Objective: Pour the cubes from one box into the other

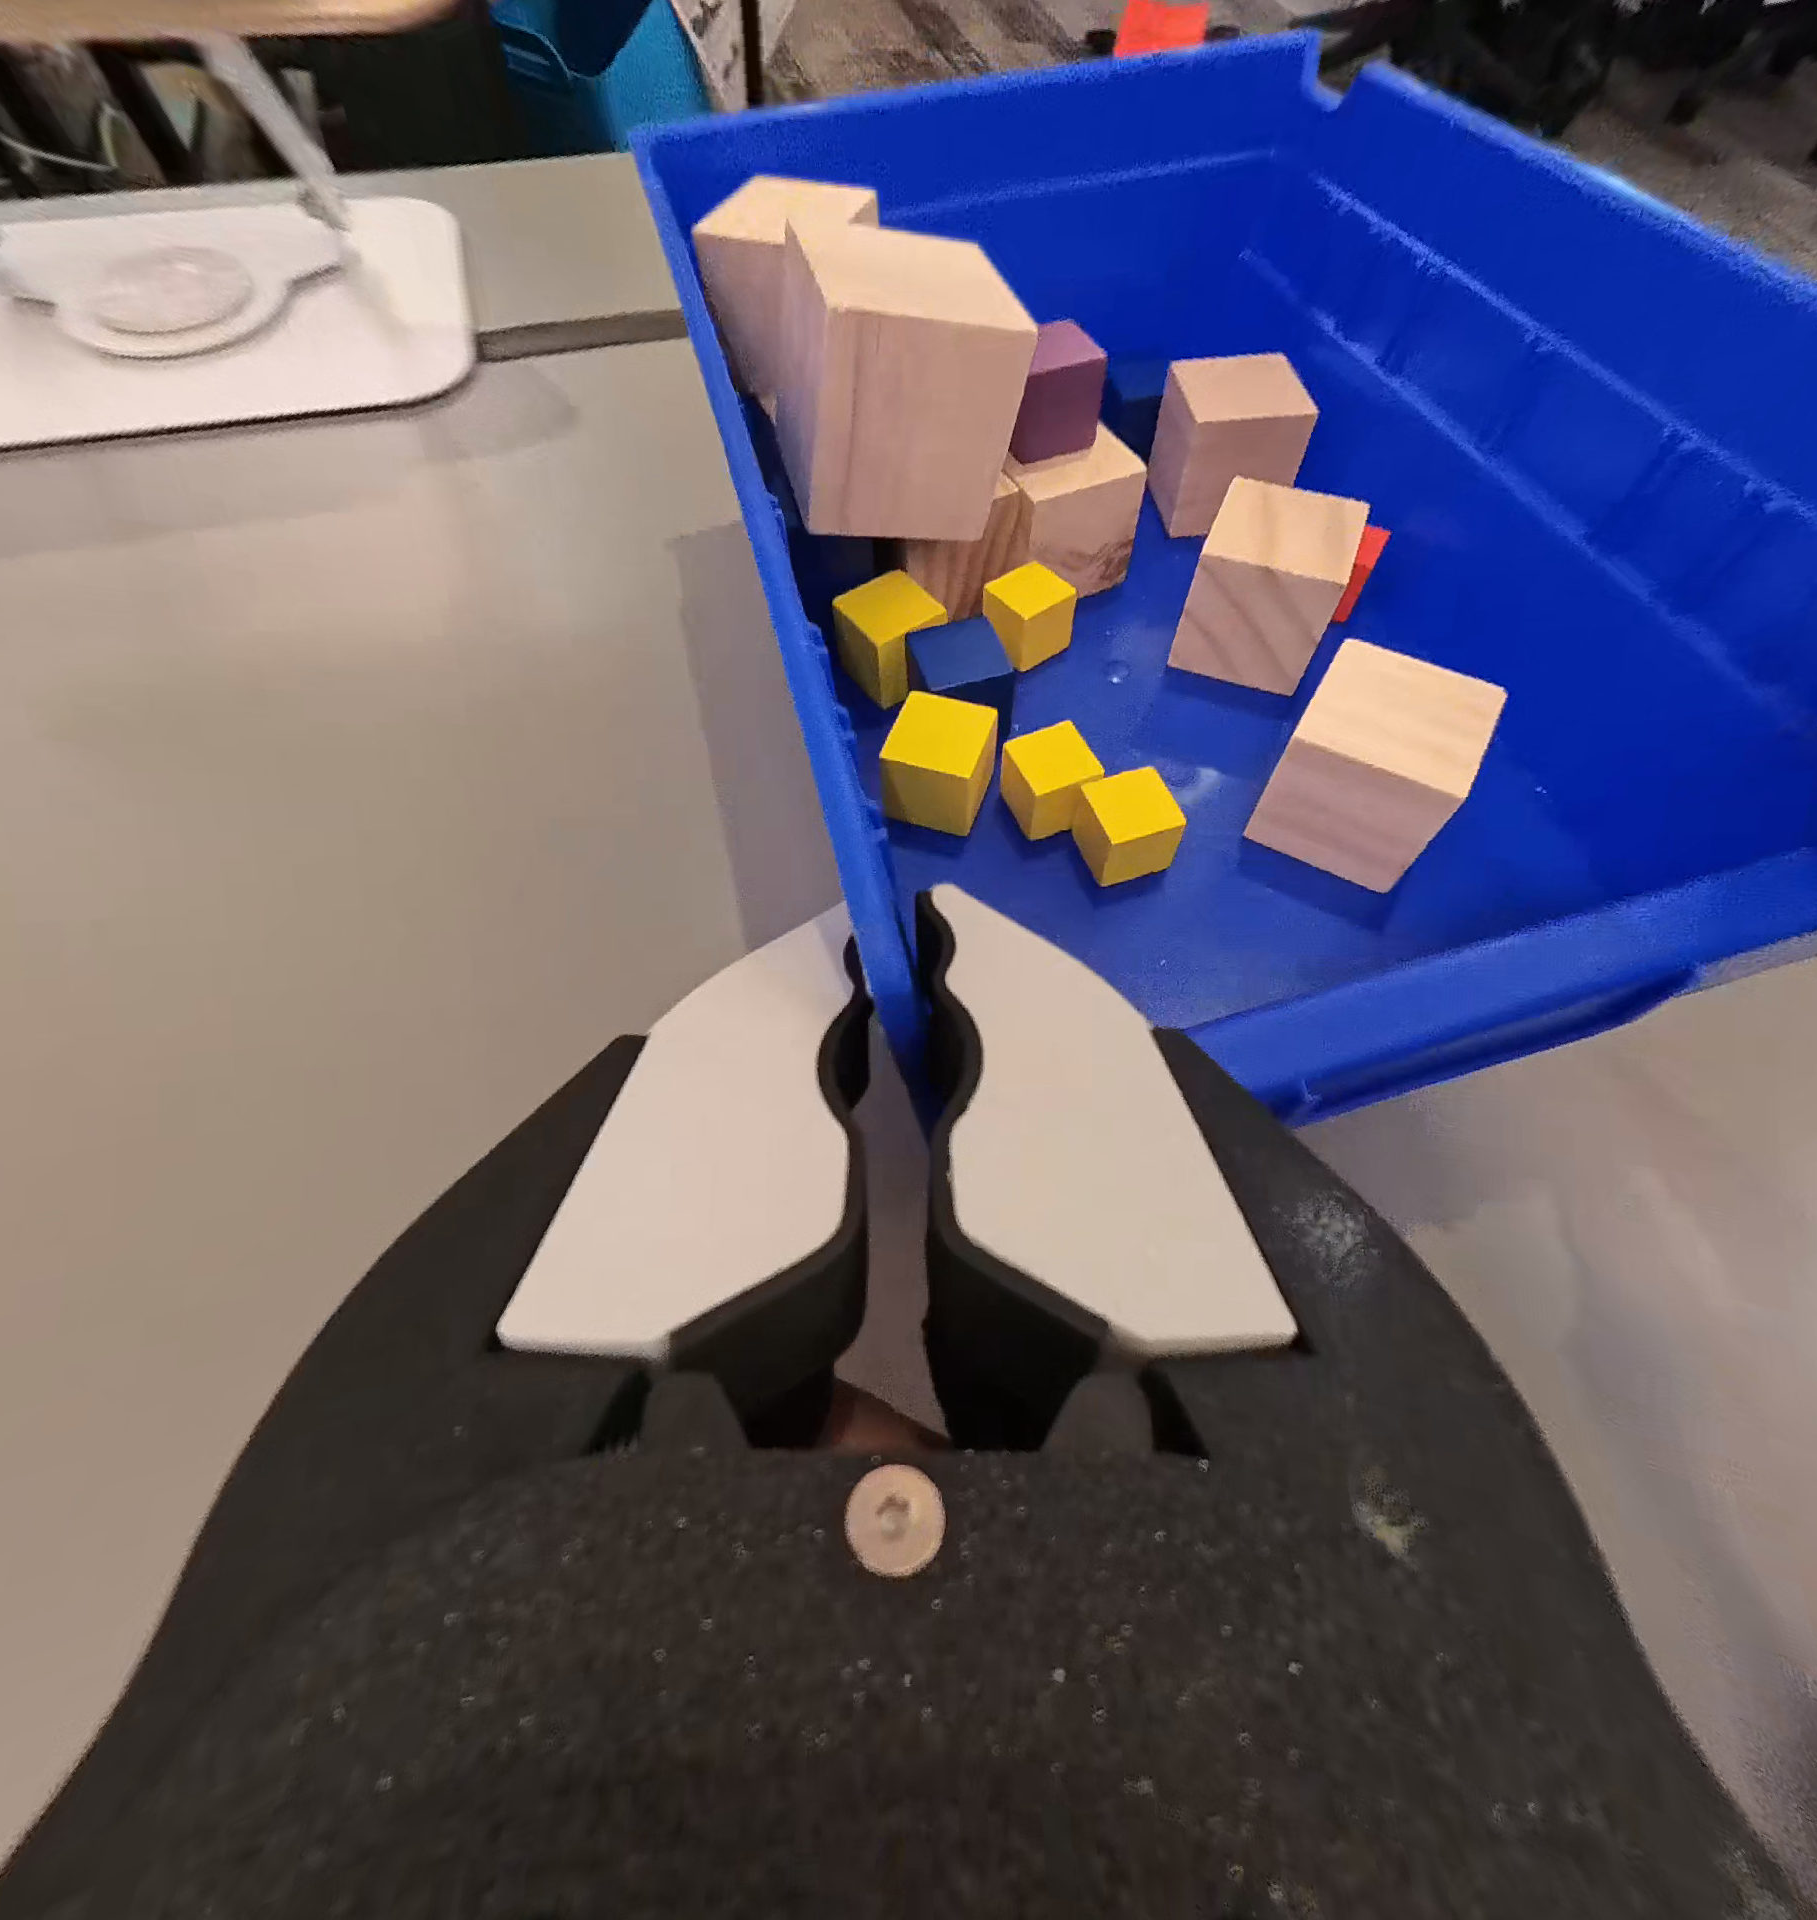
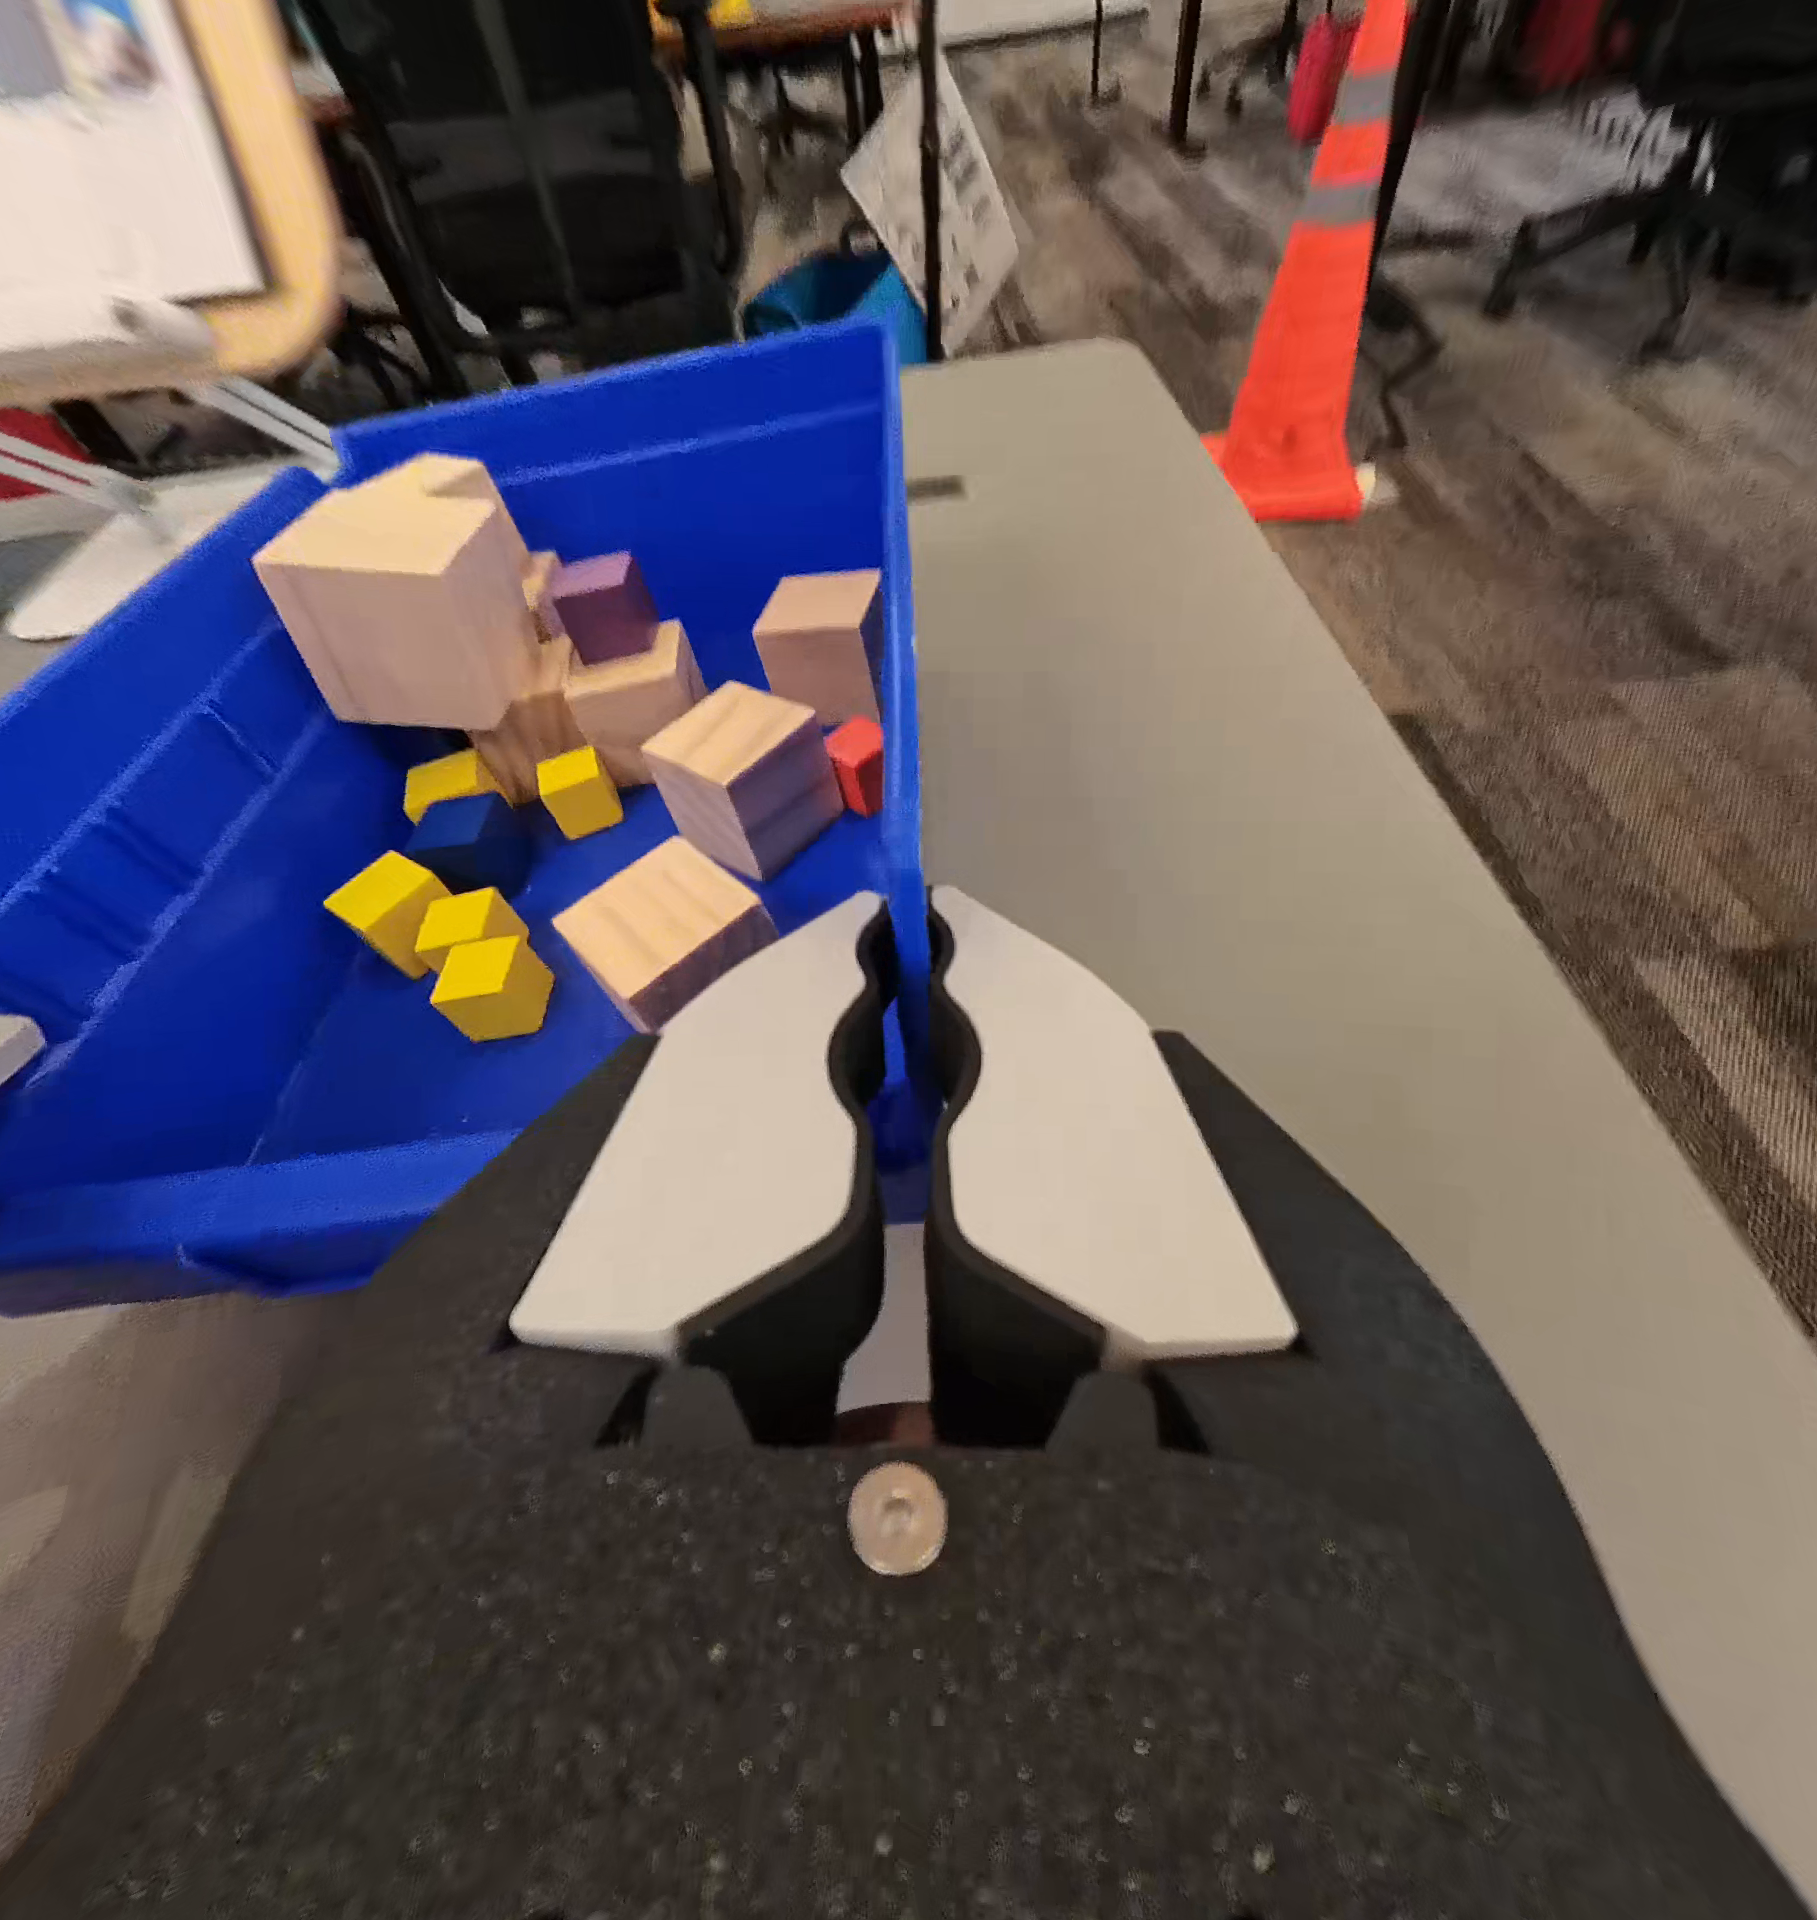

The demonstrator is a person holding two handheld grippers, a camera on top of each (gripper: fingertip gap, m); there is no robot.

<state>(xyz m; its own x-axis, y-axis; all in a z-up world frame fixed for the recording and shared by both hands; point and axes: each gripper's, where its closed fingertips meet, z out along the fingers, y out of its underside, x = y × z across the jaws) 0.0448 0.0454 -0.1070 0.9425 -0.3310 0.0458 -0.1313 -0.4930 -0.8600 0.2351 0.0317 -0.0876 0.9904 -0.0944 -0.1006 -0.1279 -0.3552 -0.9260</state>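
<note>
The blue box (image 1: pixel 1455 436) is held tilted above the grey surface (image 1: pixel 312 779), gripped on both of its side walls. Inside it, large pale wooden cubes (image 1: pixel 909 395) pile toward the far left corner, with a purple cube (image 1: pixel 1060 390) wedged among them, small yellow cubes (image 1: pixel 935 758) and a dark blue cube (image 1: pixel 961 655) loose on the floor near the left wall, and a red cube (image 2: pixel 855 764) against the right wall.

The left gripper (image 1: pixel 899 935) has its jaws narrow, pinched on the near end of the box's left wall, one finger inside and one outside. The right gripper (image 2: pixel 909 925) clamps the right wall in the same way, jaws narrow, just beside a pale cube (image 2: pixel 665 930).

Left of the box, the surface lies open out to a white flat stand base (image 1: pixel 208 322) at the far left. Right of the box, a bare strip of surface runs to its right edge, past which carpeted floor (image 2: pixel 1610 675) drops away; an orange cone (image 2: pixel 1319 312) stands there, well apart. A second box cannot be made out in either view.
</note>
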